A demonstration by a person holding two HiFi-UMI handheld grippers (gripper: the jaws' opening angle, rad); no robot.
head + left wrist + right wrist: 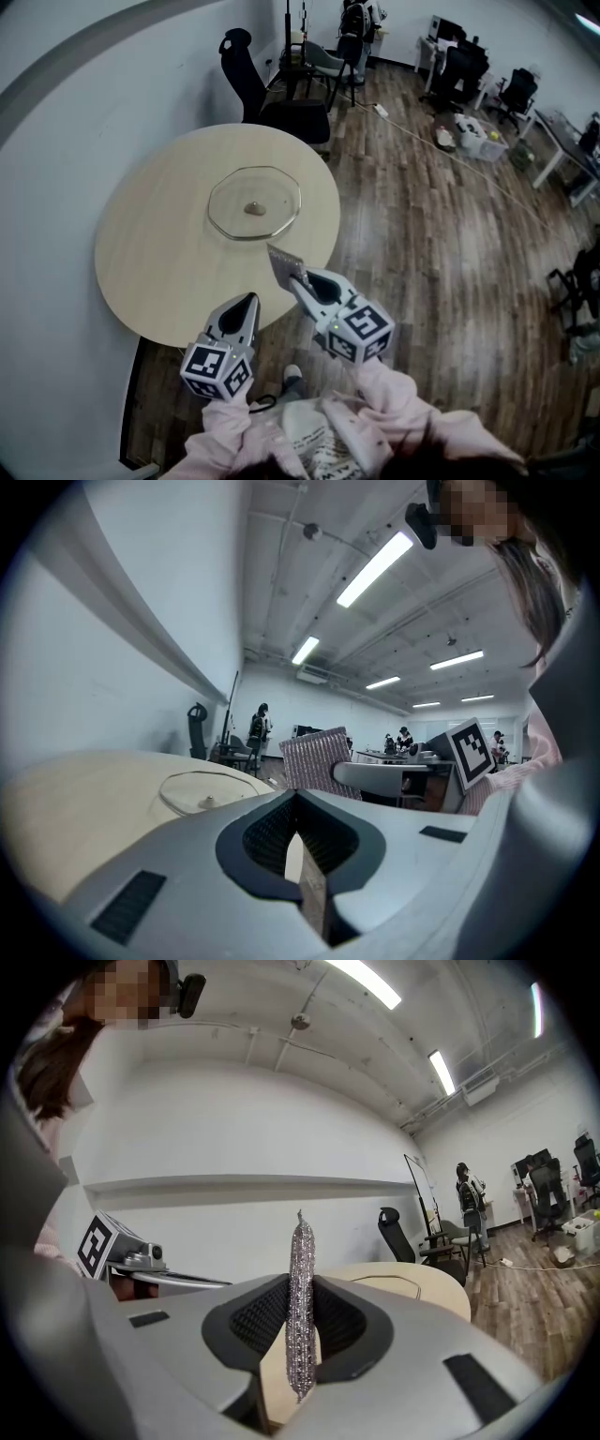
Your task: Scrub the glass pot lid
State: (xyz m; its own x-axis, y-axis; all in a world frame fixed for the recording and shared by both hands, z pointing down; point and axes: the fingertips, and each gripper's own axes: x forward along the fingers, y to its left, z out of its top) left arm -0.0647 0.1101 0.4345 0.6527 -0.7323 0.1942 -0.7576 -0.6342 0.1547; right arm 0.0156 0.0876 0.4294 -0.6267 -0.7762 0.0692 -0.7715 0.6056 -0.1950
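The glass pot lid (253, 202) lies flat on the desk (141, 244), open for scrubbing. Short of the lid, the right gripper (298, 281) pinches a scouring pad (281, 262) edge-on between its fingers (251, 1324). The left gripper (248, 305) is closed and empty.

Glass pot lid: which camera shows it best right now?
The head view: the whole clear, roughly octagonal glass pot lid, knob included, lies flat on the round pale wooden table. The left gripper view shows it low and foreshortened; the right gripper view catches only a sliver of its rim.
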